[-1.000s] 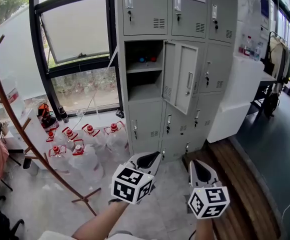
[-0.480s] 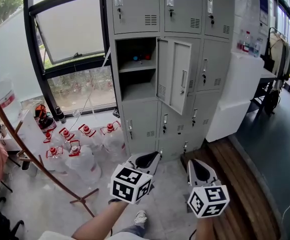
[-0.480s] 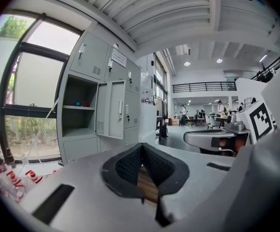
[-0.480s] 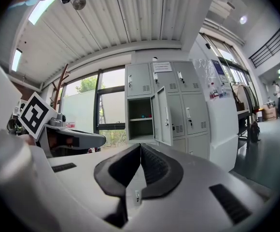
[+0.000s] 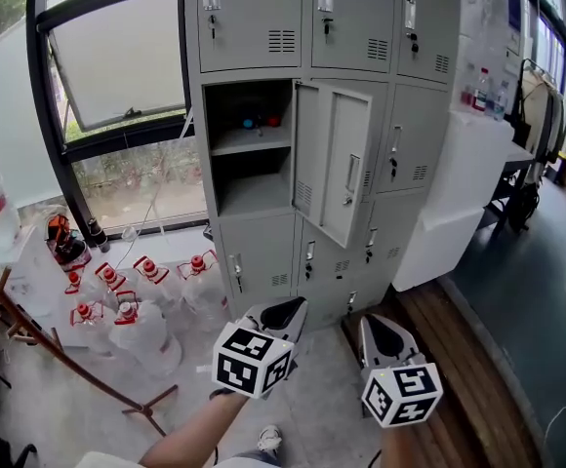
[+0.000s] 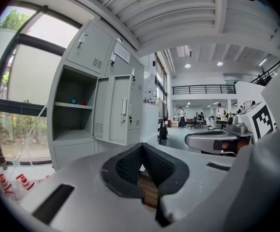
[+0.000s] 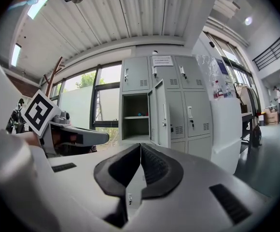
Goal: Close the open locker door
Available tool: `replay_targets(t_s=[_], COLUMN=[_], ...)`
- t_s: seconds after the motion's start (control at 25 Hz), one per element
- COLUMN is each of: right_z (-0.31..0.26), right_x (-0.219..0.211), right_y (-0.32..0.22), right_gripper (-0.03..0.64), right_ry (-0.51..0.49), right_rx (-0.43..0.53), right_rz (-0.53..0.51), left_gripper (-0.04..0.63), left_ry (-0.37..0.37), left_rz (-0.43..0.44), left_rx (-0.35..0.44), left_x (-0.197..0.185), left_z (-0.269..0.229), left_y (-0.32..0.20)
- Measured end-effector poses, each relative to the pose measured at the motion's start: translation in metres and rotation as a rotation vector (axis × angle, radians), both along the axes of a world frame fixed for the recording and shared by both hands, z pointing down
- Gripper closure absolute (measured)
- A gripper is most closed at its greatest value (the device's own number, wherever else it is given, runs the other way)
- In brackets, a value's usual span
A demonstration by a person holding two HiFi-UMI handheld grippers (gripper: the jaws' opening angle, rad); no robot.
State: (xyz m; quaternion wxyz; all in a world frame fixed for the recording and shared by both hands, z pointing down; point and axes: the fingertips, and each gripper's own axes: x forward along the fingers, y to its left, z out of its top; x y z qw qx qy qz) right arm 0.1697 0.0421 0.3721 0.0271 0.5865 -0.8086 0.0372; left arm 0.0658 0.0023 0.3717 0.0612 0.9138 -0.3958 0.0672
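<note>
Locker door ajar, both claws clenched and empty.

In the head view the locker door (image 5: 334, 159) stands swung out at upper centre of the frame, hinged at the right edge of its open compartment (image 5: 249, 149) in the grey locker bank (image 5: 263, 27). The left claw (image 5: 288, 312) and right claw (image 5: 374, 323) hover at lower centre, well apart from the door, each clenched on nothing. Water jugs (image 5: 137, 322) crowd the floor at lower left.

We counted one open locker door (image 5: 334, 159), six red-capped jugs (image 5: 144, 339), and two claws: left claw (image 5: 283, 312) and right claw (image 5: 380, 330).
</note>
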Motion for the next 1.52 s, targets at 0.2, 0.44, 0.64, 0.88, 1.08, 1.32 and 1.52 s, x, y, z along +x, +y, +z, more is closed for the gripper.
replay_targets(t_s=[0.2,0.44,0.64,0.88,1.08,1.32,1.52], right_z=[-0.007,-0.012,-0.017,-0.027,-0.037,-0.042,-0.048], right_x=[0.005,0.003,0.004,0.002,0.006,0.014,0.023], right_y=[-0.050,-0.101,-0.138,-0.170,-0.186,-0.206,-0.231], right_gripper=[0.611,0.611,0.611,0.611,0.611,0.611,0.611], right_ry=[0.004,0.022,0.029,0.032,0.045,0.043,0.026], right_rx=[-0.006,-0.013,-0.012,0.009,0.038,0.060,0.092], right_rz=[0.025,0.050,0.077,0.107,0.120,0.082,0.008], left_gripper=[0.589,0.589,0.589,0.589,0.589,0.589,0.589], left_ry=[0.003,0.022,0.032,0.043,0.054,0.047,0.044], left_rz=[0.033,0.071,0.100,0.124,0.144,0.150,0.091], left_rx=[-0.007,-0.026,-0.027,-0.030,-0.012,-0.006,-0.006], left_x=[0.006,0.008,0.007,0.001,0.007,0.022,0.029], left_z=[-0.003,-0.003,-0.003,-0.004,-0.008,-0.010,-0.007], left_y=[-0.051,-0.106,-0.142,-0.174,-0.190,-0.205,-0.227])
